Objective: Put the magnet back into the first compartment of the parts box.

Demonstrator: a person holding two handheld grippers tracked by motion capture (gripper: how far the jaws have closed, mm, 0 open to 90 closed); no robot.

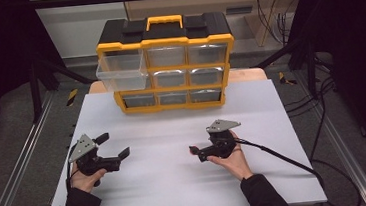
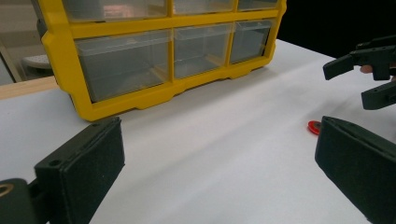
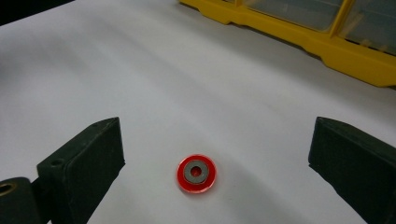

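One red disc (image 3: 196, 174) with a grey ring in its middle is laid flat on the table (image 1: 178, 183), towards the near edge, between the spread jaws of the right gripper (image 1: 194, 151), presumably for grasping. The left gripper (image 1: 113, 145) is held released nearby. One yellow drawer cabinet (image 1: 166, 64) is placed at the far edge, with one drawer (image 1: 122, 72) pulled out, probably for receiving the disc.

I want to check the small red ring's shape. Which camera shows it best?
The right gripper view: the red ring lies flat and whole between open jaws. The left gripper view catches its edge; the high view shows a speck.
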